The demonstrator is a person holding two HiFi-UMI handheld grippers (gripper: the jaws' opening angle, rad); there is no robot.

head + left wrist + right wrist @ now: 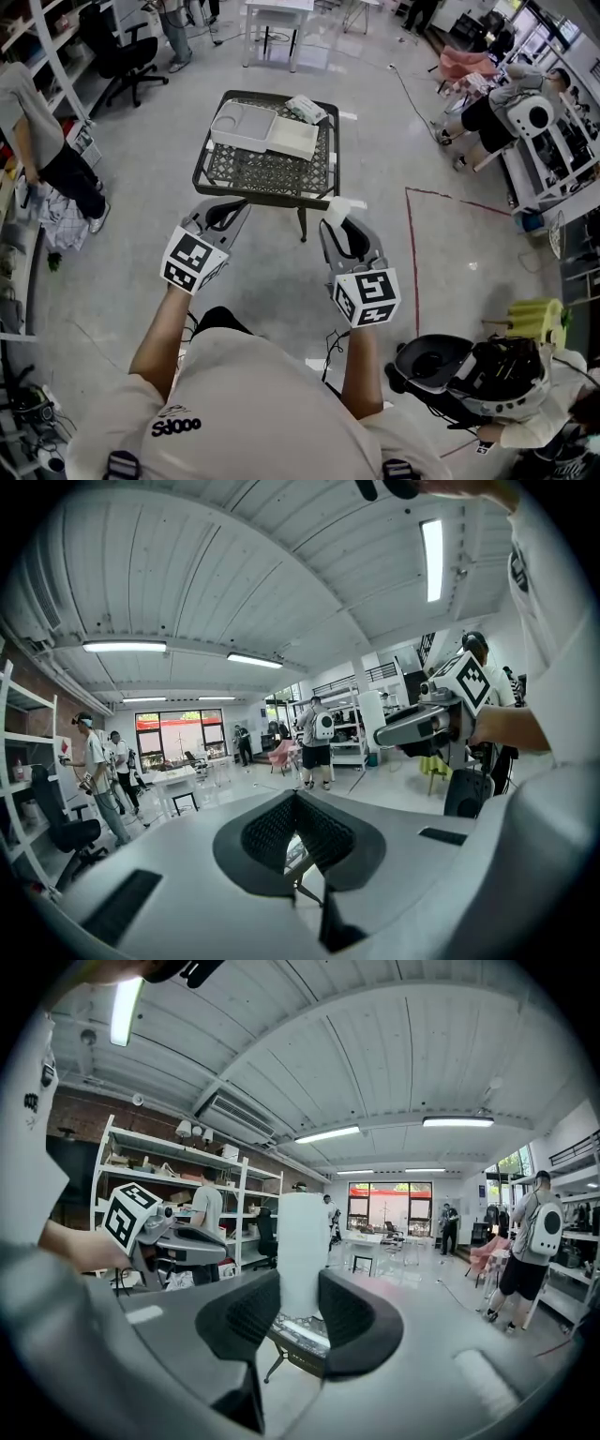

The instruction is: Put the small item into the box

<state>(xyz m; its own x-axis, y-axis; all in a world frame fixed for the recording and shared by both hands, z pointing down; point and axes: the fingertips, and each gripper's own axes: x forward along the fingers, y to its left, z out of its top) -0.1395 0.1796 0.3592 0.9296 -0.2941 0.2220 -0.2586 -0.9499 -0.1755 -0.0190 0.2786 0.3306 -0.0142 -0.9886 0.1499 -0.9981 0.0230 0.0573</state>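
Seen from above, a person in a pale shirt [253,403] reaches both arms toward a dark mesh tabletop [267,175] standing on a glossy grey floor [141,281].

On the near side of the tabletop, the left tongs [232,206] point at its near left edge. The left gripper view shows these left tongs [295,797] with their ribbed black pads closed tip to tip and nothing between them. A marker cube [194,261] sits at their rear, just over the person's hand.

Also just short of the tabletop, by its near right corner, the right tongs [339,221] are clamped on a small white item [344,203]. In the right gripper view the small white item [305,1241] stands upright between the two pads of the right tongs [298,1284], which press on both of its sides, and it rises well above them. It is held in the air, clear of the tabletop and not in the box. A second marker cube [367,297] rides behind these tongs.

Toward the far side of the tabletop lies a white box [242,126], open on top, at the far left. A flat white piece [296,139] lies touching its right side. A pale packet [307,109] rests at the far right corner.

To the right of the tabletop, a red line [441,195] runs across the floor. Beyond the tabletop stands a white table [277,19]; to its far left is a black office chair [131,56].
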